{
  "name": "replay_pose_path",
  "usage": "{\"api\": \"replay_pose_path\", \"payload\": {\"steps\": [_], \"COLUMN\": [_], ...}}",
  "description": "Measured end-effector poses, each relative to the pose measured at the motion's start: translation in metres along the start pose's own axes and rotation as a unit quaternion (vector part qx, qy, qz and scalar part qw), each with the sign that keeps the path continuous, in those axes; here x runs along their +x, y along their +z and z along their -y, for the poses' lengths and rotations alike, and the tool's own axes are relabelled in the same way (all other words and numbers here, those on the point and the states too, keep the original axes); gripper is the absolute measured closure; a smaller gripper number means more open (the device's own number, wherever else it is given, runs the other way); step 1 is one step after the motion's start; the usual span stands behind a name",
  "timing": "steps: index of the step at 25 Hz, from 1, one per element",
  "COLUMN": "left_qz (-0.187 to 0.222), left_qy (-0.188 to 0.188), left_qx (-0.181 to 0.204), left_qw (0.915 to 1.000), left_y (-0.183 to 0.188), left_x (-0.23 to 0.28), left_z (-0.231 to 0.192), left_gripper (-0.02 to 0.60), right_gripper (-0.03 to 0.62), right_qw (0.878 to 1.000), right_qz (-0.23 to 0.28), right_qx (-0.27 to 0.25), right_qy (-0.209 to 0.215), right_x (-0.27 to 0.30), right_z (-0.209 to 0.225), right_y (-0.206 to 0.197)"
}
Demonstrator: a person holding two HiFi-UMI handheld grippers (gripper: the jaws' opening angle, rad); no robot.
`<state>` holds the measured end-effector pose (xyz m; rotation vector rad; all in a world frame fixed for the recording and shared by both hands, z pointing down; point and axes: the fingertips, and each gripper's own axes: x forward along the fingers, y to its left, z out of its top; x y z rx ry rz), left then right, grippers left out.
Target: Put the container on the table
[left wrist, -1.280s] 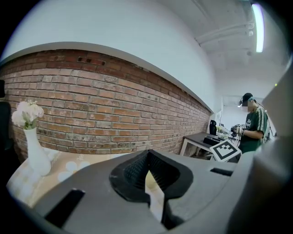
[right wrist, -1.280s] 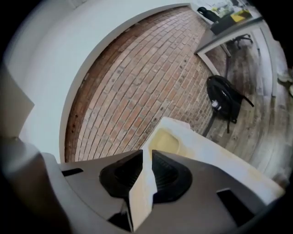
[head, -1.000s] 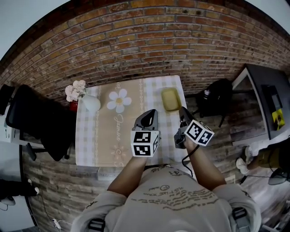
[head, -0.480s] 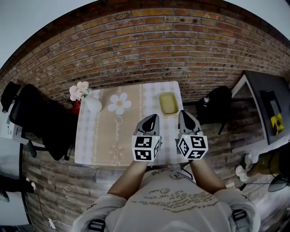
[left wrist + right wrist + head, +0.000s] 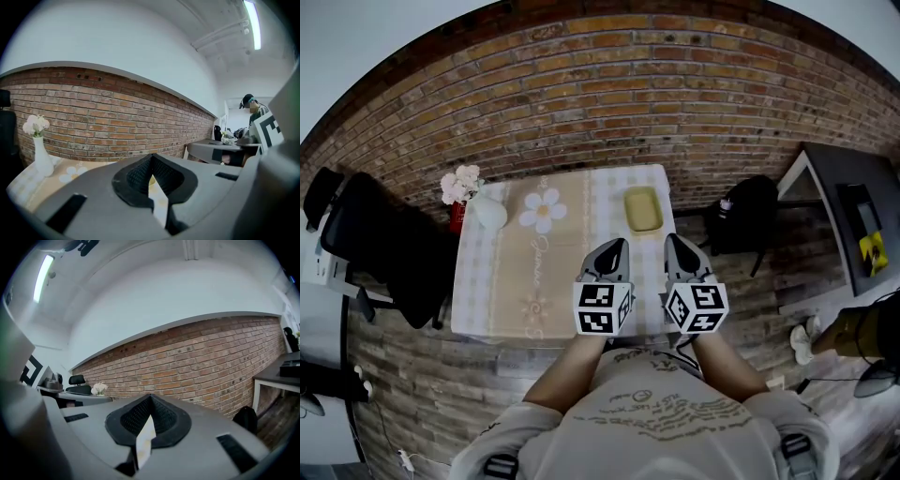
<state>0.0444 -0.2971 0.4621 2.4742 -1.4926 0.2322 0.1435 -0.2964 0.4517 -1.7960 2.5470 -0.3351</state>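
The yellow container [image 5: 643,209] lies on the checked tablecloth at the table's [image 5: 487,281] far right corner, with nothing touching it. Both grippers hover side by side over the table's near edge, pointing toward the brick wall. My left gripper [image 5: 615,246] is shut and empty; in the left gripper view its tips [image 5: 151,157] meet. To its right, my right gripper [image 5: 672,240] is also shut and empty, and its tips [image 5: 150,397] close together in the right gripper view. The container sits a short way beyond the right gripper.
A white vase [image 5: 487,214] with pale flowers [image 5: 459,185] stands at the table's far left corner. A black chair [image 5: 384,253] is left of the table. A black bag [image 5: 748,211] and a grey desk [image 5: 848,216] are to the right. A brick wall runs behind.
The right gripper has rolled upright and drawn back from the container to sit level beside the left. The left gripper shifted slightly. The container stays on the table.
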Motion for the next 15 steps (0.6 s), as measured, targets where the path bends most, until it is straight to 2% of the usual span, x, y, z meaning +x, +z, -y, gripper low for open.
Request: {"api": "replay_pose_path", "payload": {"steps": [15], "left_qz": [0.0], "left_qy": [0.017], "left_qx": [0.003], "left_qw": [0.9999], "left_y": [-0.0026], "left_x": [-0.0086], "left_z": [-0.0063], "left_gripper": [0.575], "right_gripper": [0.591], "right_qw": [1.0], "right_qz": [-0.004], "right_qx": [0.005], "right_qy": [0.021], "right_x": [0.0003], "right_z": [-0.0082], "right_y": [-0.0062]}}
